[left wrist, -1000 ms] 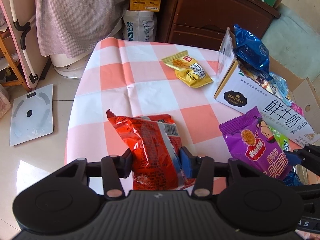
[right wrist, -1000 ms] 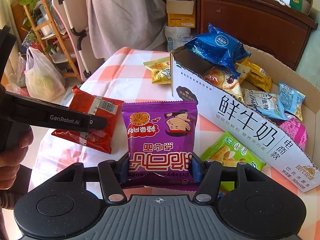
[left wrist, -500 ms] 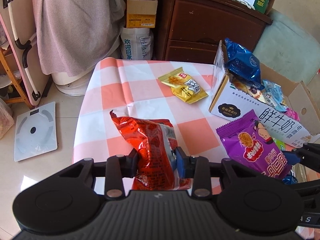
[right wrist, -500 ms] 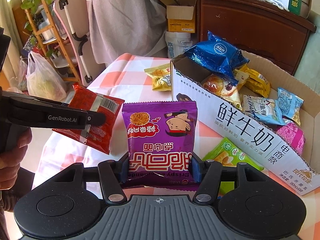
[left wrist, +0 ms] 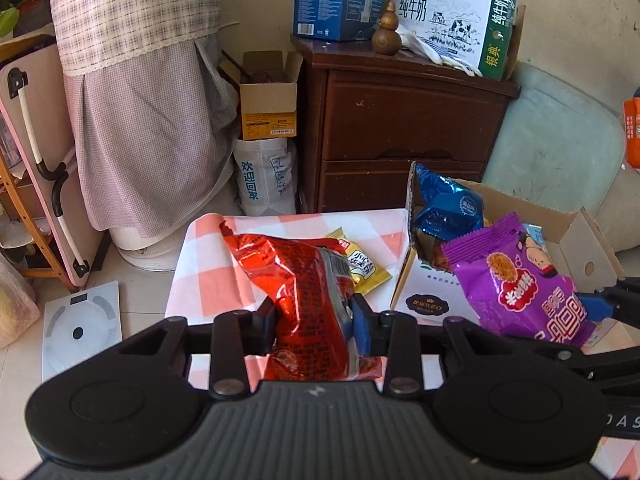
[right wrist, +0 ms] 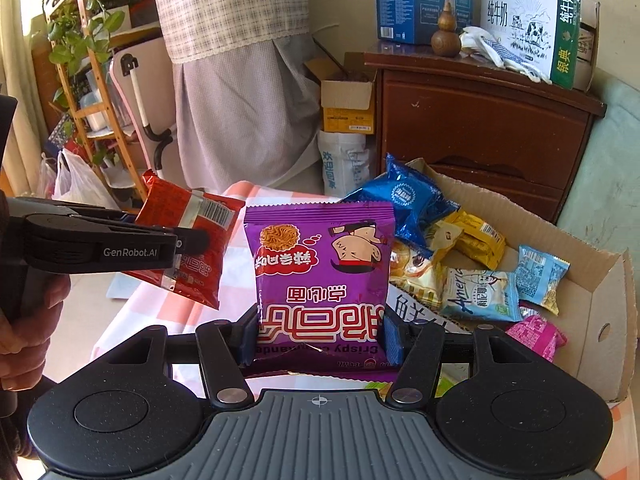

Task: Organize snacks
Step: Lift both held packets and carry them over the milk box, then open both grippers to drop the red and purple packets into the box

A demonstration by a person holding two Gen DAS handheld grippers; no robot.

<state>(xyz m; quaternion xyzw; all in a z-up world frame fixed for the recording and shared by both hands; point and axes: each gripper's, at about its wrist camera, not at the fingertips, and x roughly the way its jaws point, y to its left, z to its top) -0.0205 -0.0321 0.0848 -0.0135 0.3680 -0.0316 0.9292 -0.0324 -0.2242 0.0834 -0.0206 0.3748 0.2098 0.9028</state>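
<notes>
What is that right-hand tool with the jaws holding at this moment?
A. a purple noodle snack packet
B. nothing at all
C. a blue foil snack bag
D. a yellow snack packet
A: in the right wrist view, the right gripper has its jaws shut on the lower edge of the purple packet, lifted in front of the cardboard box; the blue bag lies in the box.

Checked table [left wrist: 208,264], yellow packet [left wrist: 362,270], carton [left wrist: 424,300]

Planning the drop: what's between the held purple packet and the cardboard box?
Nothing; in the right wrist view the purple packet overlaps the cardboard box front edge, beside the blue bag.
</notes>
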